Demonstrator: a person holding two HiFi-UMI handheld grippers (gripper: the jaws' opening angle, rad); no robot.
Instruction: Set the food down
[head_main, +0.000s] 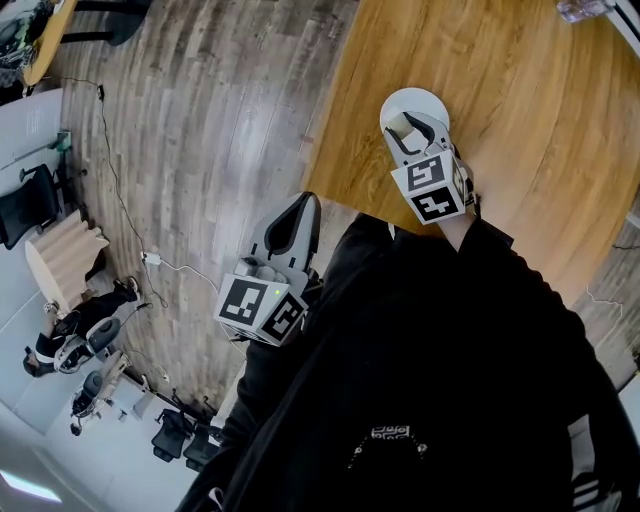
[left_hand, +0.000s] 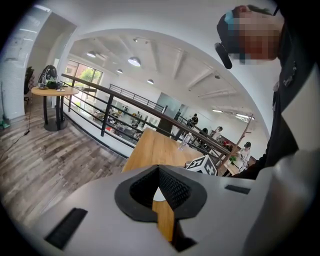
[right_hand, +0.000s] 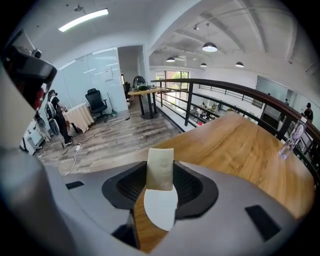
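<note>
A pale, flat rectangular piece of food (right_hand: 160, 169) stands upright between the pads of my right gripper (right_hand: 160, 175), which is shut on it. Directly under it lies a small white plate (right_hand: 161, 211) on the wooden table (right_hand: 240, 145). In the head view the right gripper (head_main: 413, 128) hangs over that plate (head_main: 415, 98) near the table's left edge. My left gripper (head_main: 292, 222) is off the table over the floor, its jaws meeting at the tips with nothing between them; in its own view the left gripper (left_hand: 158, 169) looks toward the table (left_hand: 152, 147).
A clear plastic bottle (right_hand: 294, 136) stands at the table's far side, by a dark railing (right_hand: 235, 90). Grey plank floor (head_main: 200, 130) lies left of the table, with a cable, office chairs and a round side table (left_hand: 52, 92) farther off. Other people are in the distance.
</note>
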